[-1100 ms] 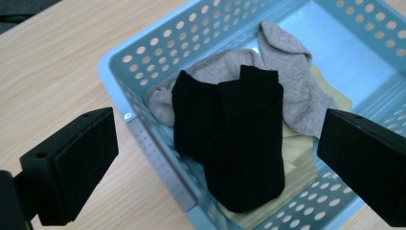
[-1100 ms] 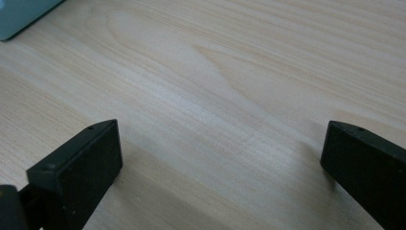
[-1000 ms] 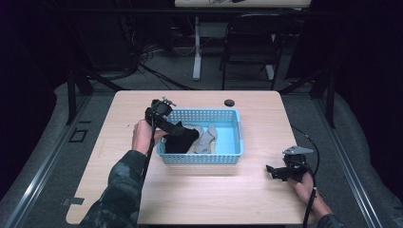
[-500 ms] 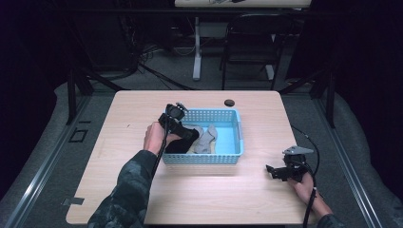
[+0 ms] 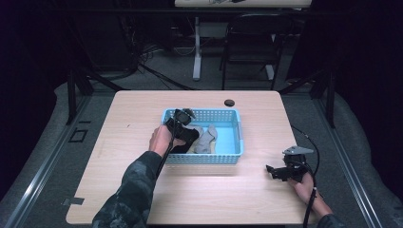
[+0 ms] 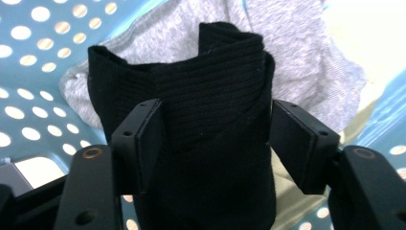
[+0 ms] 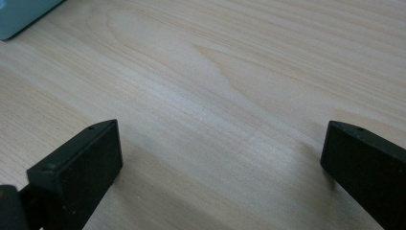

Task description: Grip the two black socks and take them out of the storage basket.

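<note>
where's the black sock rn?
The black sock sits between the left gripper's jaws, in the left part of the blue basket at the table's middle in the high view, with the grey sock just to its right.

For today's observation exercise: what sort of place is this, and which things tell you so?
Probably a lab or workshop for recording handling tasks: a bare wooden table on dark flooring, cables across the floor behind, and a cabled hand-held right tool.

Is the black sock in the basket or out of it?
In: the black sock sits over the blue basket, on a grey sock.
</note>
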Motion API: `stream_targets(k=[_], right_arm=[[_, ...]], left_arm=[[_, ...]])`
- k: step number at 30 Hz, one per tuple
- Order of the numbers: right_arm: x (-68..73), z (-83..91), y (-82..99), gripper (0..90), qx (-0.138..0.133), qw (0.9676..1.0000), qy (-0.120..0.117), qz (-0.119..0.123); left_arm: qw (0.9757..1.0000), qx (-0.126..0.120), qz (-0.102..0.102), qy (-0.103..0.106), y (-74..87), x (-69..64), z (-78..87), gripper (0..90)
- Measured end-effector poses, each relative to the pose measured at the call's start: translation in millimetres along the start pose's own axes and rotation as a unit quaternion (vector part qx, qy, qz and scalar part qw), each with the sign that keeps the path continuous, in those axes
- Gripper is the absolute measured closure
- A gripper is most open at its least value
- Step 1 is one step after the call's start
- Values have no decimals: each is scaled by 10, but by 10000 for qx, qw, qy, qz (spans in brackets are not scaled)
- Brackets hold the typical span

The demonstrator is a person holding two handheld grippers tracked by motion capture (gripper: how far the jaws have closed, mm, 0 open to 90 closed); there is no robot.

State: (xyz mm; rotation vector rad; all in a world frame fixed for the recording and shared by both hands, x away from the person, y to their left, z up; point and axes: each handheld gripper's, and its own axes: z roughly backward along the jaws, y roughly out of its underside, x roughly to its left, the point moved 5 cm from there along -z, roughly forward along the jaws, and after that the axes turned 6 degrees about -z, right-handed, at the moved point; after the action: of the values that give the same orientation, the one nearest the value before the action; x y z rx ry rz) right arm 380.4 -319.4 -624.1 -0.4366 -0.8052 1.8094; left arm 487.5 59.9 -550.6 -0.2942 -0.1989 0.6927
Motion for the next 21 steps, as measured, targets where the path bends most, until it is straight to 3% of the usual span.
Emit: stream_targets(k=[11,21], right_arm=[[0,0,0,0,-4,10000,10,-3],[0,0,0,0,-4,10000,9,-4]], left_arm=[[10000,-53,24,63,64,63,31,671],[9993,-352,-52,72,79,79,228,742]])
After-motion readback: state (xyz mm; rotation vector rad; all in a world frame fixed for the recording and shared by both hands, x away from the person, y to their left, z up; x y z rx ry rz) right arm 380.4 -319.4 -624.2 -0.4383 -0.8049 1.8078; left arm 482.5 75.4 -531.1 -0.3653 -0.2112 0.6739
